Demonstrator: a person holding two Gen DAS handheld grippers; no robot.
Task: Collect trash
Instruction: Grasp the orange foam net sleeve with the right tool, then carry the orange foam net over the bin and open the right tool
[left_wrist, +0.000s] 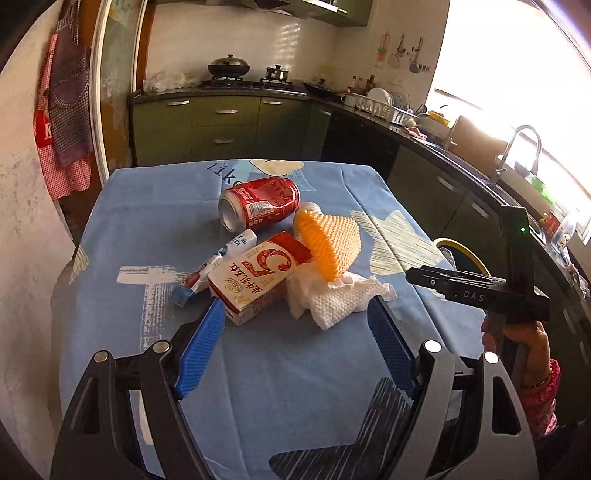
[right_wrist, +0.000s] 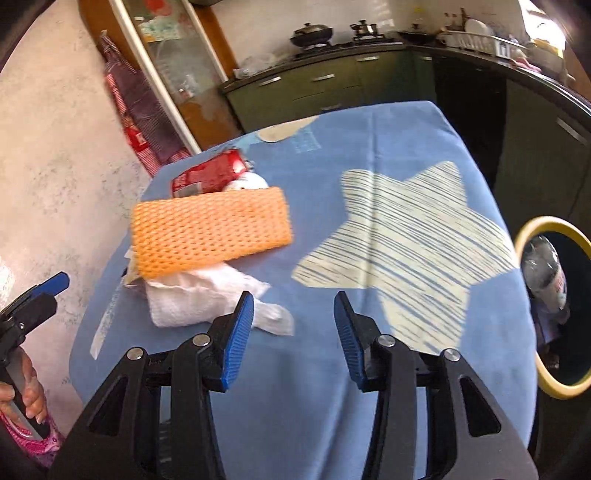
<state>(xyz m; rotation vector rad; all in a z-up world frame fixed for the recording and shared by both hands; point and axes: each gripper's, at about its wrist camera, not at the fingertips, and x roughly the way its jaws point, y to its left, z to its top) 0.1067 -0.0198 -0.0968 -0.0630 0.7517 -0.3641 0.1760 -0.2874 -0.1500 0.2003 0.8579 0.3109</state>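
Observation:
A pile of trash lies on the blue tablecloth (left_wrist: 155, 206): a red can (left_wrist: 260, 201) on its side, a red-and-white carton (left_wrist: 258, 275), a white tube (left_wrist: 221, 262), an orange foam net (left_wrist: 328, 242) and a crumpled white tissue (left_wrist: 332, 301). My left gripper (left_wrist: 295, 310) is open and empty just in front of the carton and tissue. My right gripper (right_wrist: 293, 304) is open and empty, its left finger over the tissue's (right_wrist: 199, 295) edge, right of the foam net (right_wrist: 210, 232) and can (right_wrist: 210, 173).
A yellow-rimmed bin (right_wrist: 554, 306) with a plastic bottle inside stands beside the table's right edge; it shows in the left wrist view (left_wrist: 461, 251) too. Green kitchen cabinets (left_wrist: 221, 125), a stove and a sink counter run behind. Aprons (left_wrist: 62, 110) hang on the left wall.

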